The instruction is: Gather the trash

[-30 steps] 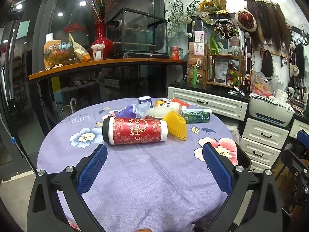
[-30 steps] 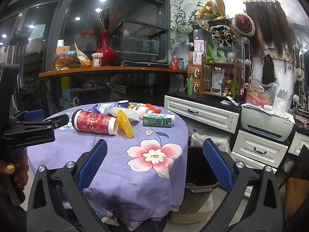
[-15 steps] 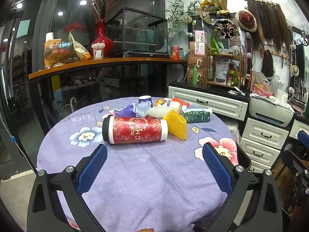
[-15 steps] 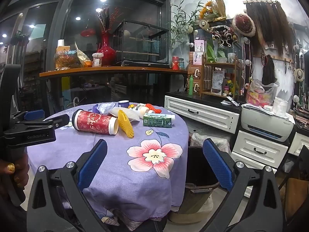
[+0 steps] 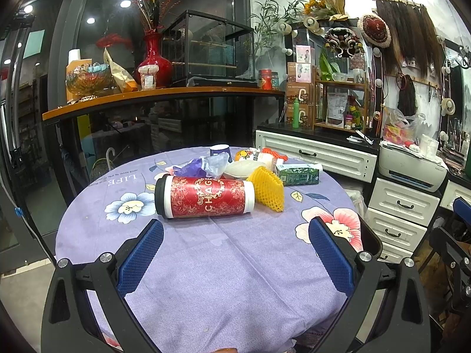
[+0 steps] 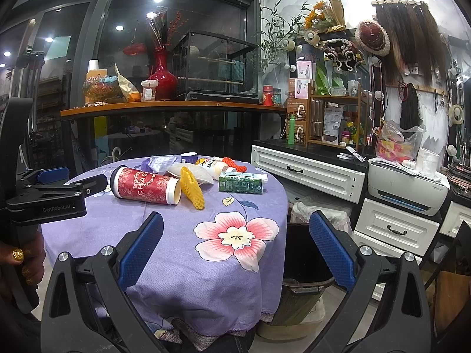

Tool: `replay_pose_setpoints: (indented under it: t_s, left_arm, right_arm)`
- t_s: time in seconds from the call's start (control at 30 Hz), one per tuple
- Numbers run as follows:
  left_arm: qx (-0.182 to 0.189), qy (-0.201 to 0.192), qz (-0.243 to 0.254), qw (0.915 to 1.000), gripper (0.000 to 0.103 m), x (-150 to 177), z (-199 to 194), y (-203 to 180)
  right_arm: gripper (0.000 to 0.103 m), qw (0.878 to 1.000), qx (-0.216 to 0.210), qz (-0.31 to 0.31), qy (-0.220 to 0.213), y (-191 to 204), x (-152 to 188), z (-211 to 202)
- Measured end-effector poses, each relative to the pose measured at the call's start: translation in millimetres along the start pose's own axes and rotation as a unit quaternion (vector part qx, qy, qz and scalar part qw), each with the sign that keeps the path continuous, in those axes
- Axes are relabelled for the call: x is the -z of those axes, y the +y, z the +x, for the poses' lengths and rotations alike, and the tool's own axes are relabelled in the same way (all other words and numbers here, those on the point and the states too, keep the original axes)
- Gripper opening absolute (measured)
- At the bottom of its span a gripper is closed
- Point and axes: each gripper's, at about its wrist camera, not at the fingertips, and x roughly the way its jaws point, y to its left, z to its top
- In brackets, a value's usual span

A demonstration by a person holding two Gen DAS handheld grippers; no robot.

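Nothing has moved since the earlier frames: both tools hang where they were, and the trash lies the same on the bench point(image 5: 206, 264), so we judge that collecting has not started yet. Our left tool point(image 5: 235, 253) is wide open and holds nothing; it points at the red paper cup point(image 5: 206, 196), which lies on its side near the middle of the bench. Our right tool point(image 6: 235, 250) is also fully open and empty, over the near right edge of the bench. Touching the cup's right end is the yellow foam net point(image 5: 268, 187), and behind them, toward the far edge, lie the green carton point(image 5: 298, 174), a purple bag point(image 5: 194, 168) and some bottles. The near half of the bench is bare cloth, so we have good room to approach the cup. A dark bin point(image 6: 306, 261) stands on the floor just beside the right edge.
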Motion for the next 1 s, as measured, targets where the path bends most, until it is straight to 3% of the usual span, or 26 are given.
replay_pose_setpoints:
  t_s: [1.0]
  left_arm:
    - [0.000, 0.002, 0.001, 1.0000, 0.098, 13.1, 6.1, -12.3]
  right_arm:
    - [0.098, 1.000, 0.000, 0.000, 0.001, -0.4, 0.1, 0.2]
